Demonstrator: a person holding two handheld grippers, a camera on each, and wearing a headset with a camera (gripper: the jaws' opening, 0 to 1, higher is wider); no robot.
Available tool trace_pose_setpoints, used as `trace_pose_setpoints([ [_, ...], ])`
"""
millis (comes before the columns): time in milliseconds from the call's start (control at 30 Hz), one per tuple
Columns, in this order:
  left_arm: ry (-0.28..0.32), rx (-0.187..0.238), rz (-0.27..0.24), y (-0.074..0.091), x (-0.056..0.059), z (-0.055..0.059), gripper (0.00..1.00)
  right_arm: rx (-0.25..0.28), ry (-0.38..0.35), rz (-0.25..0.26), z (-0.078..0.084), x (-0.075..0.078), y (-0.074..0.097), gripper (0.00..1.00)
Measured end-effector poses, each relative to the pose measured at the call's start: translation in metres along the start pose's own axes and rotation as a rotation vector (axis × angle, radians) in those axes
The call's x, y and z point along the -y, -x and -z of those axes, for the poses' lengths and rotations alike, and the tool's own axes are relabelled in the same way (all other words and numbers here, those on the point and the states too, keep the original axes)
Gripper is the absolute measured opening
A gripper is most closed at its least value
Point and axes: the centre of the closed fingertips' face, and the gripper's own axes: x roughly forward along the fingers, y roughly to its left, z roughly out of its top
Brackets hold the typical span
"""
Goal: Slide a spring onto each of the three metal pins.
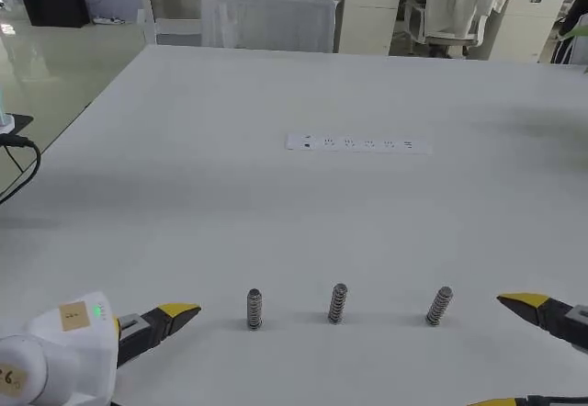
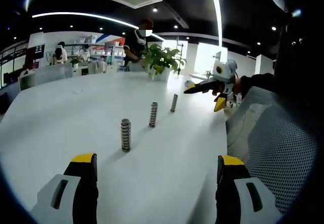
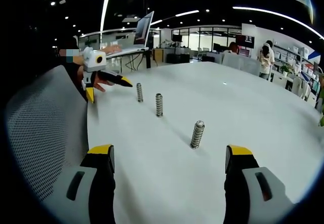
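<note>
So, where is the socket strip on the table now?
In the head view the socket strip lies flat near the middle of the table, well beyond the middle spring and roughly in line with it.

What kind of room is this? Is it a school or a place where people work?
Most likely an open office. A big white table has a socket strip on it, chairs and desks stand behind it, and a monitor sits on one desk.

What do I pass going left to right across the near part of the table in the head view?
left gripper → left spring → middle spring → right spring → right gripper
</note>
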Motion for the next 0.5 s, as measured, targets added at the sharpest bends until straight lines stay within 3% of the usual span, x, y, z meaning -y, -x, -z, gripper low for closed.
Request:
trace_pose_setpoints([
  [500,0.002,0.000,-0.009,0.0009,-0.0014,0.0000,0.96,0.003,-0.011,0.002,0.0004,0.0010,-0.0017,0.90],
])
